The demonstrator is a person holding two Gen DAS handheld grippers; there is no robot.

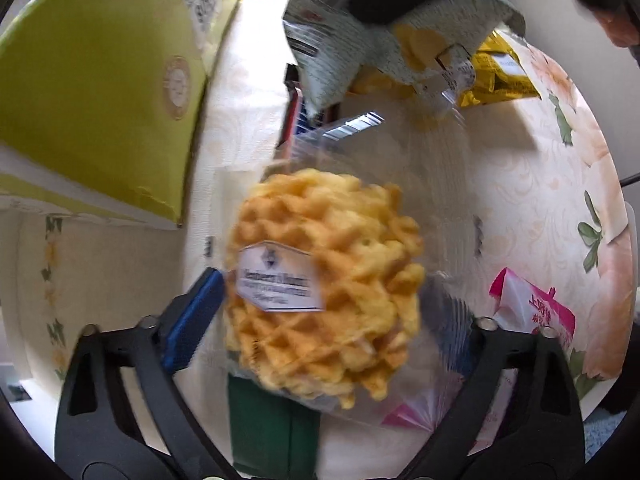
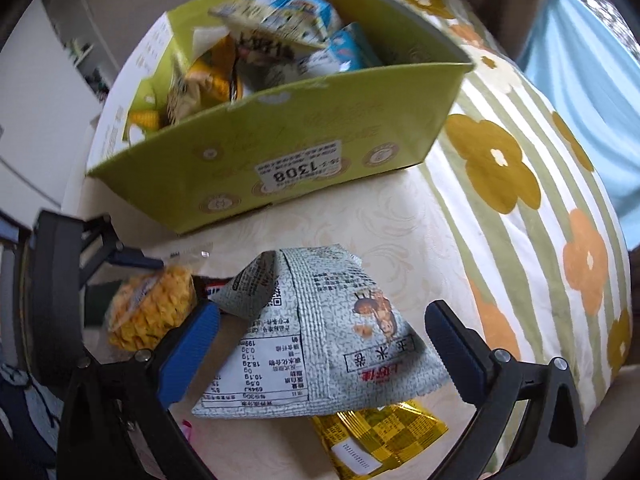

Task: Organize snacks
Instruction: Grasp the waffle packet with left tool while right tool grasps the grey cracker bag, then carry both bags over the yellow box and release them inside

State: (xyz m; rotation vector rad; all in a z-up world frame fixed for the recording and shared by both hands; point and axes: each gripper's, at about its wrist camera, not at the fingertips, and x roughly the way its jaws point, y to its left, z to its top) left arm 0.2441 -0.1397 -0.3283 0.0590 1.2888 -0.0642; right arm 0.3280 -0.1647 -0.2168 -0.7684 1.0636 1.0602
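Both your grippers point steeply down at the table (image 2: 360,216). Your left gripper (image 1: 320,312) straddles the waffle pack (image 1: 324,280), a clear wrapper with a white label. The blue left pad (image 1: 192,320) sits right at the pack's edge, the other finger is blurred behind the plastic, so whether the pads press I cannot tell. Your right gripper (image 2: 324,344) hangs spread wide over the grey-green snack bag (image 2: 316,340), which lies between the pads with daylight on both sides: nothing grasped.

Count on the table: one waffle pack, one grey-green bag, one gold checked packet (image 2: 380,436) poking out under the bag's near edge, one pink packet (image 1: 532,308) by your left gripper's right finger, one dark green pack (image 1: 272,424) under the waffle. The yellow-green box (image 2: 300,152) stands beyond, well apart from the right gripper, with several packs already inside; they overlap too much for a firm count.
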